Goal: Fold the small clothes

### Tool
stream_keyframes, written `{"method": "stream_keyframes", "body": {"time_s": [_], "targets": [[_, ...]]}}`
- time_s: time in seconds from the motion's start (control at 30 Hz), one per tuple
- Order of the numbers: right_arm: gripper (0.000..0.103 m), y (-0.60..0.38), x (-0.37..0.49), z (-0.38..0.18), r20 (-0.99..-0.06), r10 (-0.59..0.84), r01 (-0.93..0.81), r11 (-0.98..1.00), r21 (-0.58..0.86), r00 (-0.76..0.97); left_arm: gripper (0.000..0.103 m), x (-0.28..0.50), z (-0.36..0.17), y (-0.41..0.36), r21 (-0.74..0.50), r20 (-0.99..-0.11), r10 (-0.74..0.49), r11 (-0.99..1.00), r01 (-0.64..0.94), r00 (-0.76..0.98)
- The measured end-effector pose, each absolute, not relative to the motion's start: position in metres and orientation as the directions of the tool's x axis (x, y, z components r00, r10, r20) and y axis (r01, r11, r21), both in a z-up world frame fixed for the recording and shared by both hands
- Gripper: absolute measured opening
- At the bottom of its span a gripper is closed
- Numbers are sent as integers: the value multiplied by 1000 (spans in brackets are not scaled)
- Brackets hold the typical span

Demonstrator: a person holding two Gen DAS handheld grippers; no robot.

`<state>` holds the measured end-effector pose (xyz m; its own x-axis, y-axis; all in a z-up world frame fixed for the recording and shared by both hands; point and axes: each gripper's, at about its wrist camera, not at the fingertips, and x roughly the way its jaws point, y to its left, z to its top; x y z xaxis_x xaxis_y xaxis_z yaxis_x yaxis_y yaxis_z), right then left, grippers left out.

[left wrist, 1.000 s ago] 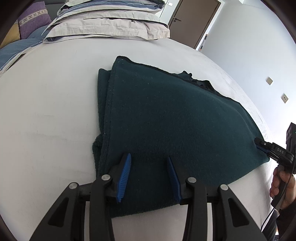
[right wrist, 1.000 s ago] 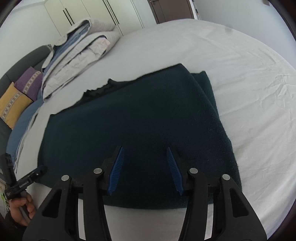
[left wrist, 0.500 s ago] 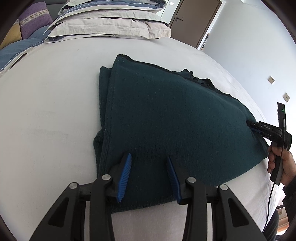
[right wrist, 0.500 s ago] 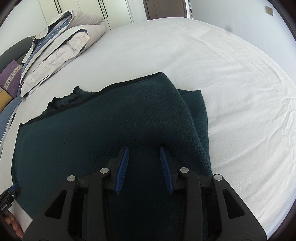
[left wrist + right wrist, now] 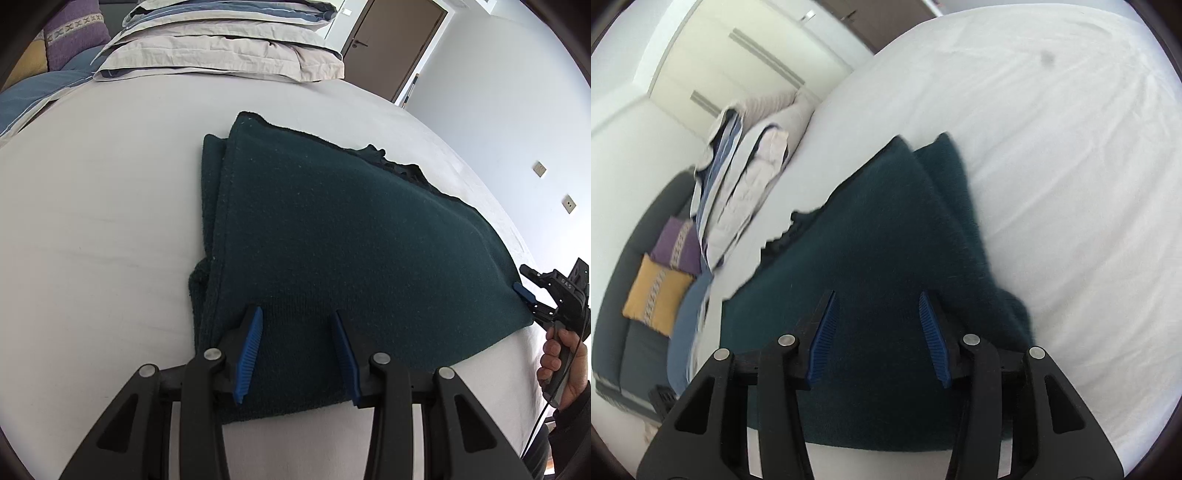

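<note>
Bed (image 5: pixel 92 221) under me, white sheet, lightly creased, daylight even across it. At its head a stack of folded bedding (image 5: pixel 221 48), beige and blue-striped. Beyond the stack, a brown door (image 5: pixel 391 48) in a pale wall; two switch plates (image 5: pixel 540 168) further right of it. Left of the stack, a dark sofa (image 5: pixel 635 332) with purple cushion (image 5: pixel 677 245) and yellow cushion (image 5: pixel 655 295). White wardrobe doors (image 5: pixel 738 59) behind the stack.

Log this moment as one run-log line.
dark green knit garment: part-folded on white bed sheet | left gripper: open, over hem | right gripper: open, over garment
</note>
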<state>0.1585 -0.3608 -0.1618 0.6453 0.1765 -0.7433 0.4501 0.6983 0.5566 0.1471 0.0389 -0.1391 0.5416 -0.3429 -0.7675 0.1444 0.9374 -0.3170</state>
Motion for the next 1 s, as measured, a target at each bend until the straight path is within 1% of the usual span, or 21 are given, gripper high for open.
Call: {"method": "stream_keyframes", "body": {"time_s": [0.07,0.1,0.2,0.33,0.5,0.6,0.67,0.7,0.77,0.83,0.9,1.0], "targets": [[45,-365,148,-152,-734,152,475,673,567,662,42,146,-139,37,-304,-769,-333,941,145,546],[47,-362,146,-146,-732,151,474,672,569,664,42,146,-139,36,-302,-769,-330,942,144,548],[47,-334,141,-130,-689,228,368,709,602,687,42,147,-139,35,-301,-768,-328,943,142,549],[47,-280,154,-133,-698,346,273,742,613,627,42,146,-138,35,-300,-768,-328,943,143,550],[47,-226,165,-146,-719,415,239,749,618,557,42,146,-136,42,-338,-758,-358,930,141,546],[47,-198,165,-148,-725,441,208,761,614,529,43,145,-131,44,-339,-757,-362,929,146,544],[47,-186,166,-149,-732,449,193,770,608,513,49,141,-125,48,-347,-749,-363,928,138,555],[47,-180,167,-149,-733,457,184,772,608,504,55,139,-122,51,-351,-744,-358,928,126,564],[48,-173,167,-147,-733,464,173,775,608,497,59,133,-113,60,-373,-725,-362,922,108,586],[51,-168,166,-144,-729,466,163,776,609,502,71,128,-105,73,-378,-709,-345,922,81,615],[58,-164,167,-141,-725,469,158,775,612,505,72,127,-102,89,-409,-696,-346,911,49,629],[62,-157,174,-137,-712,488,136,769,624,505,72,136,-108,117,-509,-691,-393,860,-22,607]]}}
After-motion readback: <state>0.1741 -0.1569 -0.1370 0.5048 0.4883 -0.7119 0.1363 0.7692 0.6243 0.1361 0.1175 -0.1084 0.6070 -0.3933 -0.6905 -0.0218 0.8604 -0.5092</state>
